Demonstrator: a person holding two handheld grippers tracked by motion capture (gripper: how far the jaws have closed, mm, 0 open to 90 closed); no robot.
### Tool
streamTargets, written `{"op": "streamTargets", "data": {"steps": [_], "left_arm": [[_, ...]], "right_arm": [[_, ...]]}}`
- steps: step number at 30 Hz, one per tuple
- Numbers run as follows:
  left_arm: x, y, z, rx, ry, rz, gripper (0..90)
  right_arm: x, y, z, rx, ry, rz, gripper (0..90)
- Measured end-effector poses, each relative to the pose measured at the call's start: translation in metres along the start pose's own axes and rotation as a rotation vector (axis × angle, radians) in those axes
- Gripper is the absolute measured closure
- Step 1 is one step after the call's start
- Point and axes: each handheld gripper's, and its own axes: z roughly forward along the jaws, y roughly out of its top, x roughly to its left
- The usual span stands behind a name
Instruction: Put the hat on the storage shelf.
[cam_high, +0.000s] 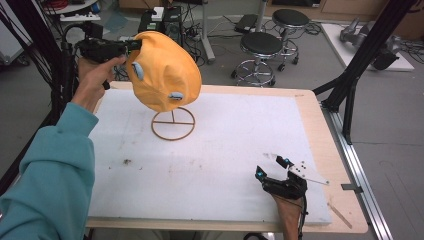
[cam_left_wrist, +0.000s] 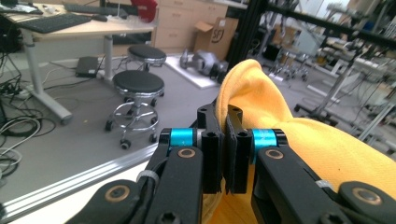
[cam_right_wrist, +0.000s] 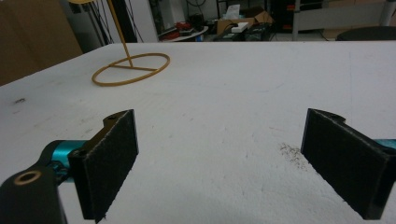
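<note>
Nearest the high view's lens is the person's teal sleeve (cam_high: 47, 175), running up the left edge to the hand that carries the left tongs (cam_high: 131, 46). Those tongs are raised well above the surface, at the height of the yellow cap (cam_high: 162, 70), and in the left gripper view their jaws are pressed together with a fold of the yellow fabric pinched between them. The grip is on the cap's edge, likely because the rim is the only thin part that flat jaws can clamp; the crown would be too rounded.

The cap hangs over the gold wire stand (cam_high: 173, 123), whose ring base rests on the white surface (cam_high: 215, 150) toward the back left. Whether the cap sits on the stand's top or is just clear of it cannot be told, since the fabric hides the upper part of the rod. Holding it directly above the stand suggests either seating it there or lifting it away.

The right tongs (cam_high: 273, 167) rest low near the front right edge of the surface, well apart from the stand. In the right gripper view their padded jaws stand wide apart with nothing between them, only bare surface and a small smudge. They seem parked there to keep out of the left hand's way.
</note>
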Motion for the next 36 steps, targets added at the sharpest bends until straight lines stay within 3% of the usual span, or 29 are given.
{"op": "streamTargets", "data": {"steps": [9, 14, 20, 36], "left_arm": [[0.007, 0.006, 0.016, 0.026, 0.005, 0.001, 86.5], [0.006, 0.005, 0.015, 0.026, 0.003, 0.012, 86.5], [0.012, 0.003, 0.015, 0.036, 0.015, -0.017, 86.5], [0.014, 0.000, 0.016, 0.052, 0.025, -0.010, 86.5]], "right_arm": [[0.000, 0.000, 0.000, -0.001, 0.002, -0.003, 9.8], [0.000, 0.000, 0.000, -0.003, 0.000, -0.006, 9.8], [0.000, 0.000, 0.000, -0.001, -0.003, -0.007, 9.8], [0.000, 0.000, 0.000, 0.000, -0.001, -0.006, 9.8]]}}
